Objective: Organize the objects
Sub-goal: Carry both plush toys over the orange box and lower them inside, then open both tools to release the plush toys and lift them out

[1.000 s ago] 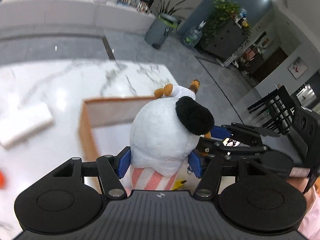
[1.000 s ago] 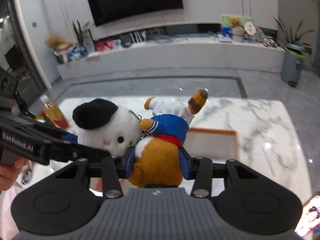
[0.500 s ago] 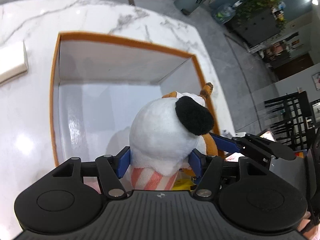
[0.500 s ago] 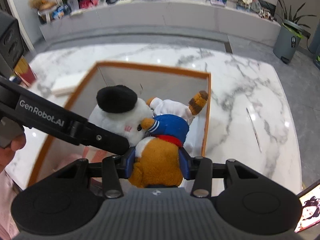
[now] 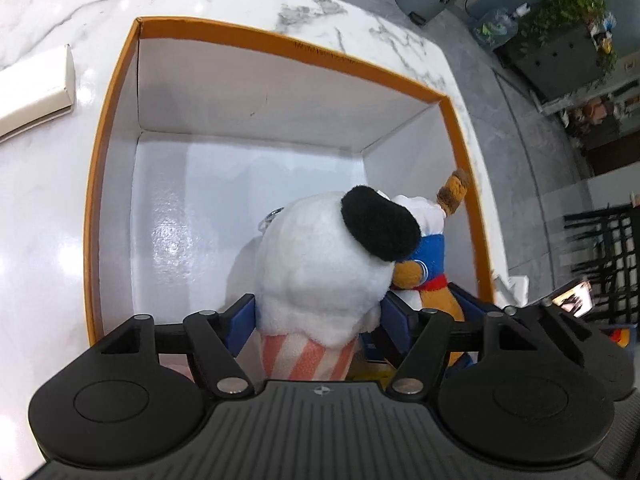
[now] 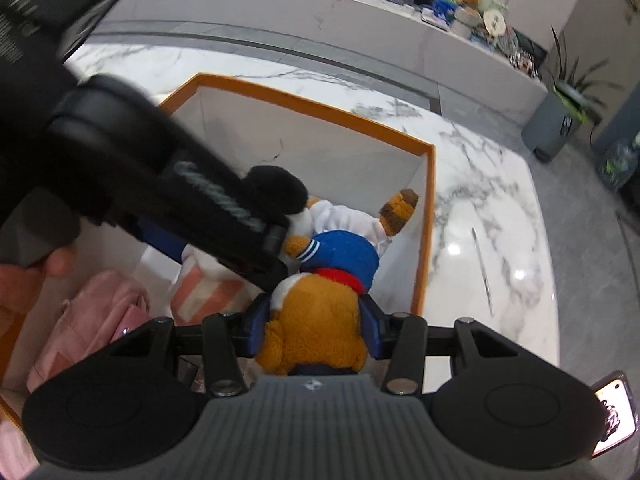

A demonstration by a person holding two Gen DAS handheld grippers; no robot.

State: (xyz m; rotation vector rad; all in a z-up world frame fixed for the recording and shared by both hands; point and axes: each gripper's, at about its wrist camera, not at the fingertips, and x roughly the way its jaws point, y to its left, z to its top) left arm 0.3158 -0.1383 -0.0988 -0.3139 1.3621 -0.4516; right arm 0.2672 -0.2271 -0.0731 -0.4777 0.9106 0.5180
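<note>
An orange-rimmed white box [image 5: 288, 46] stands open on the marble table [image 5: 48, 200]. My left gripper [image 5: 318, 316] is down inside it. Its blue pads rest against the sides of a white plush toy [image 5: 320, 264] with a black ear and a pink-striped base, and the jaws are opening. Beside it, at the box's right wall, my right gripper [image 6: 316, 328] has its pads on a brown plush toy [image 6: 316, 320] in a blue jacket and red scarf, and those jaws are easing open too. The two toys touch. The left gripper's black body hides most of the white plush toy [image 6: 276, 188] in the right wrist view.
A pink soft item [image 6: 92, 320] lies in the box's near left part. A flat white block [image 5: 36, 92] sits on the table left of the box. A thin rod [image 6: 482, 268] and a phone [image 6: 612, 412] lie to the right. A hand [image 6: 24, 280] holds the left gripper.
Both grippers have sunk from above the table into the box with their toys. The box now fills both views. The left pads stand a little wider apart.
</note>
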